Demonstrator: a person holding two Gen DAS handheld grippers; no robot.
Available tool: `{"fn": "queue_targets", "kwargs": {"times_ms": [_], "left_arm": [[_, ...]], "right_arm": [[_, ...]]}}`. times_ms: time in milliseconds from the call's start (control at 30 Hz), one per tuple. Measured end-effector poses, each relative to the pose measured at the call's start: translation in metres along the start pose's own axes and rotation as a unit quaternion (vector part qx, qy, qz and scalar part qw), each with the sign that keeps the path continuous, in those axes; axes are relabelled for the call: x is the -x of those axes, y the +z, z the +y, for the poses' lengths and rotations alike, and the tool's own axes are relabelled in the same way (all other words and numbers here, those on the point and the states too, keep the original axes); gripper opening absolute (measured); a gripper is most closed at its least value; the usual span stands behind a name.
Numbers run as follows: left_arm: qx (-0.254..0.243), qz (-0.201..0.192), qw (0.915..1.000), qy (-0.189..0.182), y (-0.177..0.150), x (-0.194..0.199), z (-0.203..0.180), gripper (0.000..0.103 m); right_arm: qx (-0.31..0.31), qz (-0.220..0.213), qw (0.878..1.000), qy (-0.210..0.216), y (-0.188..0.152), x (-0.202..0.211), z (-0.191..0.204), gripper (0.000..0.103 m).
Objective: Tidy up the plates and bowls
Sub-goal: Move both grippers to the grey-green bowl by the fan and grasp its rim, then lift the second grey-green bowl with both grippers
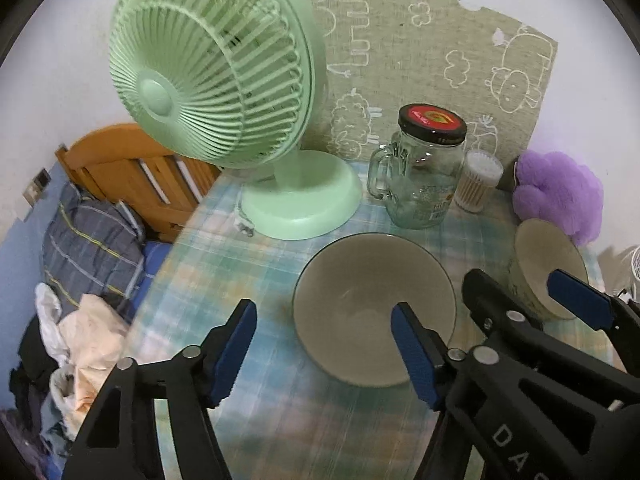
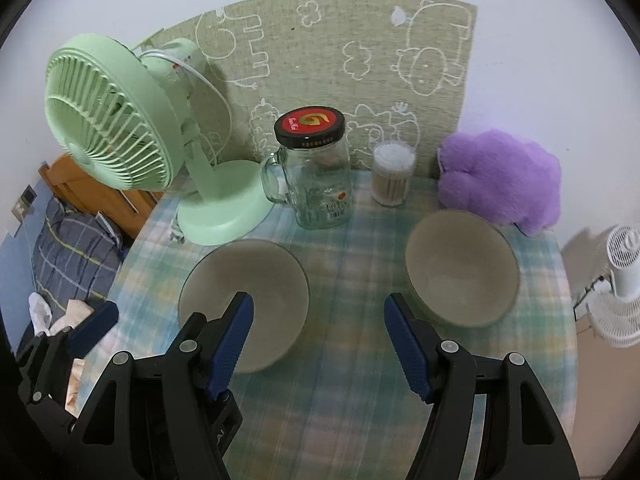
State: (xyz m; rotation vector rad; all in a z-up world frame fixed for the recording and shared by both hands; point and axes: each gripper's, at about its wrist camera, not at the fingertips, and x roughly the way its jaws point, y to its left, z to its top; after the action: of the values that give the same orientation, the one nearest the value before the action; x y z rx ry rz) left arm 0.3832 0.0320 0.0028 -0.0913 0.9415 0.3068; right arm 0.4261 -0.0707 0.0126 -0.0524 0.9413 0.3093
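Both bowls sit upright, mouths up, round with no long axis, on the checked surface [image 2: 340, 392]. Your left hand-held gripper [image 1: 324, 350] is spread open and empty; the left bowl [image 1: 374, 308] lies just ahead, under its right finger. Your right hand-held gripper [image 2: 318, 346] is also open and empty, with the right bowl [image 2: 462, 268] ahead to its right. Only the right view shows the white fan [image 2: 622, 284]; the left shows the bed [image 1: 92, 248] better
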Motion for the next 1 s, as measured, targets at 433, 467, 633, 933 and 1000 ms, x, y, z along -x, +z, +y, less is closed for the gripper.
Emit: {"fn": "queue_targets", "kwargs": {"times_ms": [433, 467, 633, 933, 1000], "left_arm": [[0.008, 0.03, 0.9994, 0.014, 0.004, -0.067, 0.007, 0.045], [0.008, 0.033, 0.9993, 0.013, 0.004, -0.071, 0.007, 0.042], [0.012, 0.049, 0.9986, 0.011, 0.001, -0.084, 0.006, 0.029], [0.004, 0.052, 0.9986, 0.015, -0.001, -0.085, 0.005, 0.026], [0.002, 0.053, 0.9985, 0.011, -0.002, -0.084, 0.004, 0.026]], "right_arm": [[0.008, 0.03, 1.0, 0.005, 0.008, -0.071, 0.011, 0.057], [0.007, 0.032, 0.999, 0.005, 0.008, -0.074, 0.01, 0.053], [0.005, 0.047, 0.999, 0.015, 0.006, -0.091, 0.01, 0.034], [-0.001, 0.062, 0.998, 0.026, 0.004, -0.097, 0.01, 0.019], [-0.002, 0.063, 0.998, 0.024, 0.002, -0.094, 0.009, 0.019]]}}
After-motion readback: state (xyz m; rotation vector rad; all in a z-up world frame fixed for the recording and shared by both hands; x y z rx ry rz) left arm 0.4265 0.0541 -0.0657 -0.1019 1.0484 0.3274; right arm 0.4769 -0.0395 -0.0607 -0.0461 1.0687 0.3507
